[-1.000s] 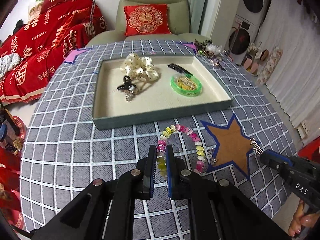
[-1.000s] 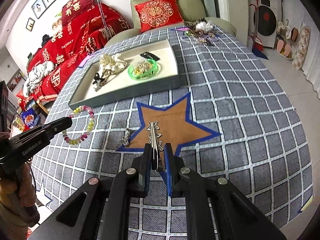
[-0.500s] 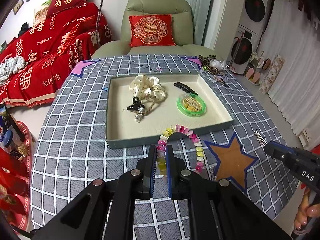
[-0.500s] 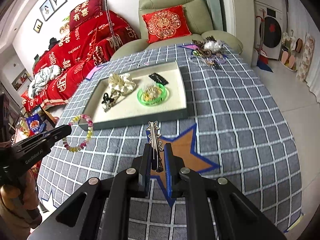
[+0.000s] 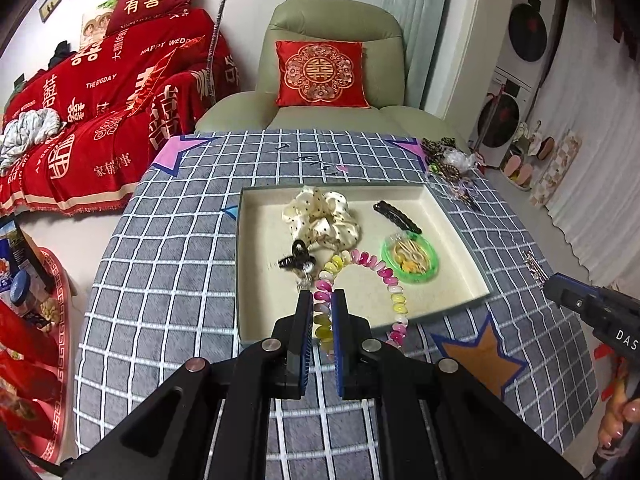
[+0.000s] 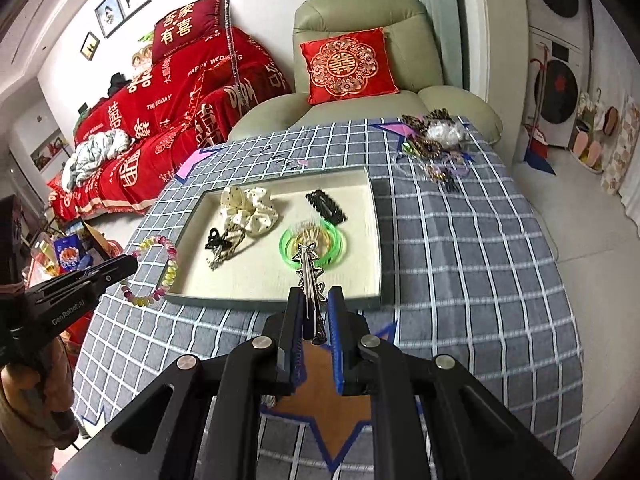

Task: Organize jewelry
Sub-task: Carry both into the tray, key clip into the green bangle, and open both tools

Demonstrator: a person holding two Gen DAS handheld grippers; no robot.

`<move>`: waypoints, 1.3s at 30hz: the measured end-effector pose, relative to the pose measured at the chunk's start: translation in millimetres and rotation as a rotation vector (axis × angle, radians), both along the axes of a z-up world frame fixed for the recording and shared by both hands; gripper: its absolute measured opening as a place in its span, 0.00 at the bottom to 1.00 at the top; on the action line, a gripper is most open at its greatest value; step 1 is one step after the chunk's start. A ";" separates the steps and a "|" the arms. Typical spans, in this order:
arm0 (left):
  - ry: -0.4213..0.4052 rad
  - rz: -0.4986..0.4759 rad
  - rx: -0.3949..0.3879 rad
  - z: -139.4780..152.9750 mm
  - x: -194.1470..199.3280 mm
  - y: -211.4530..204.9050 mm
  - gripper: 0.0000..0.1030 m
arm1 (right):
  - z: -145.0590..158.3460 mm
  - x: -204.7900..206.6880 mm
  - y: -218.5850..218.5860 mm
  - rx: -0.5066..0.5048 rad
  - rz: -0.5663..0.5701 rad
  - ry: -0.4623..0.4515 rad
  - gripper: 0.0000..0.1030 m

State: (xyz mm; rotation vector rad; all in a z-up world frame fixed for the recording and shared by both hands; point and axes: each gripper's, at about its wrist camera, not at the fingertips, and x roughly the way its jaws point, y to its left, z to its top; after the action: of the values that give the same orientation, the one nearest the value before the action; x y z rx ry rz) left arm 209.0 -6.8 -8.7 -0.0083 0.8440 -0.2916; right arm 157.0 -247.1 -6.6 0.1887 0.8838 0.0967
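My left gripper (image 5: 322, 300) is shut on a pink, yellow and white bead bracelet (image 5: 384, 274), whose loop hangs over the near part of the cream tray (image 5: 256, 264). My right gripper (image 6: 314, 300) is shut on a silver star hair clip (image 6: 308, 264) that points at the tray (image 6: 372, 216) from above its near edge. In the tray lie a dotted cream scrunchie (image 5: 320, 216), a black claw clip (image 5: 296, 260), a black barrette (image 5: 396, 216) and a green bangle (image 5: 410, 258) with hair ties inside. The right wrist view also shows the left gripper (image 6: 132, 264) with the bracelet (image 6: 170, 268).
A grey checked cloth (image 5: 168, 264) covers the round table. A brown star patch (image 6: 324, 392) lies under the right gripper. A pile of loose jewelry (image 6: 436, 140) sits at the far right corner. Beyond the table are a green armchair (image 5: 332, 40) and a red-draped sofa (image 5: 100, 120).
Both grippers have risen and moved towards the tray with their loads. The bracelet now hangs over the tray instead of the cloth, and the star clip has left the brown star patch.
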 end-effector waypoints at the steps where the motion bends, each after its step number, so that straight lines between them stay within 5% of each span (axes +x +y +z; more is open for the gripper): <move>1: 0.001 0.001 0.000 -0.6 2.3 -0.9 0.17 | 0.0 4.0 0.6 -0.002 0.003 0.001 0.13; 23: 0.067 0.009 0.084 -51.8 72.2 -33.8 0.17 | -40.7 95.5 10.7 0.019 0.042 0.057 0.13; 39: 0.111 0.010 0.147 -88.2 90.0 -43.7 0.17 | -78.9 123.0 15.2 0.032 0.042 0.108 0.13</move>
State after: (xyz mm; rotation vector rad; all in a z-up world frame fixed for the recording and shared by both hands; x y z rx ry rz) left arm 299.0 -50.5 -97.0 0.1096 0.9742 -0.2209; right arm 280.0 -231.9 -85.4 0.2065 0.9945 0.1409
